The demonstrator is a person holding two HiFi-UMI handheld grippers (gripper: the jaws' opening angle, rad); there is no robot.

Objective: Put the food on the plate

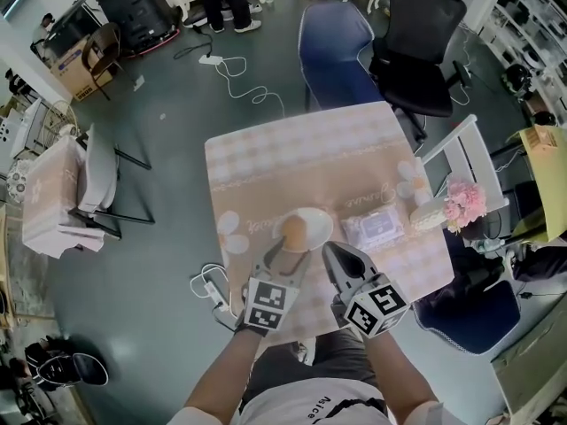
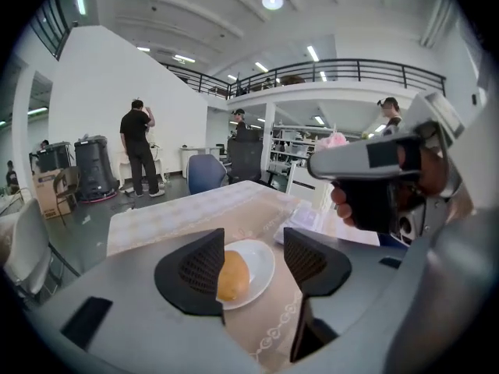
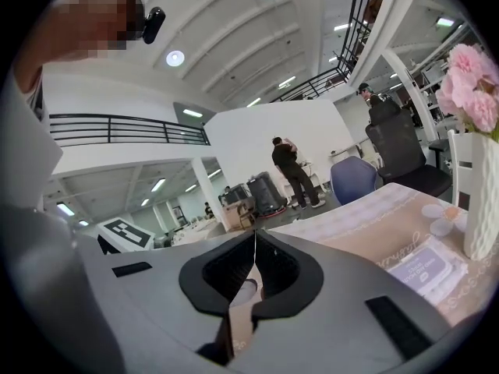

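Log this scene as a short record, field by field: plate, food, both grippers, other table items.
plate: white plate on the table, near the person's edge
food: one bun, lying on the plate
left gripper: jaws apart over the plate, not gripping the bun
right gripper: jaws together, empty
other items: wipes packet, vase of pink flowers

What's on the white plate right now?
One golden bread roll lies on the white plate, toward its left side. The open jaws of the left gripper frame it; the left jaw covers the roll's left edge and that part of the plate.
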